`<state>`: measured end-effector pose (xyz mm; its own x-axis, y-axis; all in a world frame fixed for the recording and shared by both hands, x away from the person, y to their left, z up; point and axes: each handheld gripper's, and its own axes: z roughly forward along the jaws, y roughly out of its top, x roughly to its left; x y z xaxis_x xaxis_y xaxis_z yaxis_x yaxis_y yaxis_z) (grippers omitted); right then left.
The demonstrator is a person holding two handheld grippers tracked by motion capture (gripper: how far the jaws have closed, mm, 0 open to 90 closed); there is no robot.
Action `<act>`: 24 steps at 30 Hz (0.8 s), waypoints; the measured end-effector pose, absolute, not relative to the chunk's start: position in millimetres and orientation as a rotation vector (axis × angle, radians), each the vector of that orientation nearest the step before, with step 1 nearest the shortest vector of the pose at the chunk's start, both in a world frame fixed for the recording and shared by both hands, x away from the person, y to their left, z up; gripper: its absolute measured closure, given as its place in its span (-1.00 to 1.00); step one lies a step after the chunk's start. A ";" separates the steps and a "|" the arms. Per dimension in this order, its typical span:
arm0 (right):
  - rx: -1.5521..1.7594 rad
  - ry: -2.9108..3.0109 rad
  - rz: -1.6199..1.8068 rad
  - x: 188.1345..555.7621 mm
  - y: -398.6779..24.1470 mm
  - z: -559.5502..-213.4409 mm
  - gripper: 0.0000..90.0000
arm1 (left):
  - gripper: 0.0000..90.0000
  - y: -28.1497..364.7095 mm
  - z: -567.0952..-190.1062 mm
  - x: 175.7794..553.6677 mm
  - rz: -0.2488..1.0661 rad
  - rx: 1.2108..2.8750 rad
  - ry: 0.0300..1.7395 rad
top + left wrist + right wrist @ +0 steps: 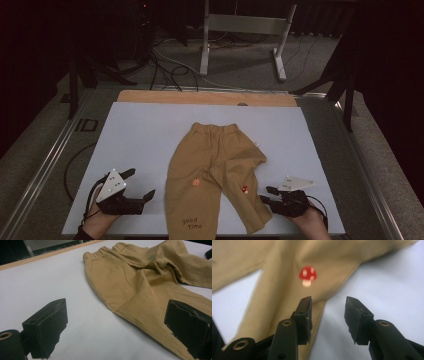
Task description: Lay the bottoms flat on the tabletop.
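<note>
A: Tan cotton trousers, one pair, child's cut, laid flat near the middle of the desk on its pale sheet. Waistband at the far end, both legs running toward the person. Orange patch on one leg, red mushroom on the other, lettering near one hem.

B: And the tongs, relative to the trousers?

A: Left tongs: just beside the outer seam of the leg with the lettering, jaws spread wide, holding nothing. Right tongs: at the outer edge of the mushroom leg near its hem, jaws parted, nothing gripped; one jaw sits over the cloth and the other over the bare sheet.

B: Step in hand?

A: Most likely taking hold of the legs to fold. To do it well, I would slide one jaw under each seam edge so both cloth layers are pinched, close firmly, then lift both sides level so the fabric does not drag or crease.

B: Containers?

A: None entered. No box, bin or tray on the desk beside the trousers; the trousers lie loose.
</note>
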<state>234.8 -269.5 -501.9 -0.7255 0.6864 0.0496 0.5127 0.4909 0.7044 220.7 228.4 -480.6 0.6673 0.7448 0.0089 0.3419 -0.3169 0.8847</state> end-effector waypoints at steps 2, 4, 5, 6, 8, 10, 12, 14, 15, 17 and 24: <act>1.009 2.524 1.030 237.4 -262.4 -505.9 0.37 | -0.87 229.3 -480.5 220.8 0.525 1.916 0.852; 1.012 2.537 1.022 238.4 -260.6 -509.1 0.42 | -0.87 230.0 -480.2 220.7 0.525 1.911 0.855; 1.010 2.544 1.001 238.9 -259.9 -511.0 0.44 | -0.87 230.0 -480.1 220.7 0.523 1.905 0.858; 1.008 2.560 0.998 239.6 -259.7 -512.8 0.47 | -0.87 230.1 -480.1 220.6 0.525 1.903 0.858; 1.009 2.554 0.984 238.3 -258.0 -512.8 0.56 | -0.87 230.1 -480.0 220.4 0.526 1.907 0.854; 0.977 2.570 0.963 236.8 -256.2 -512.4 0.69 | -0.87 230.4 -480.1 220.3 0.526 1.909 0.856; 0.951 2.580 0.947 234.0 -252.9 -512.1 0.86 | -0.87 230.2 -480.7 220.6 0.523 1.909 0.857; 0.944 2.576 0.923 232.5 -250.1 -511.6 0.96 | -0.87 229.6 -480.7 220.5 0.524 1.910 0.855; 0.940 2.574 0.921 232.7 -249.8 -511.5 0.98 | -0.87 229.2 -480.4 220.3 0.524 1.908 0.855; 0.957 2.564 0.921 232.0 -249.9 -510.6 0.99 | -0.87 229.3 -479.9 220.0 0.524 1.910 0.852; 1.009 2.465 0.930 215.9 -264.7 -492.0 1.00 | -0.87 230.6 -479.8 220.2 0.525 1.912 0.857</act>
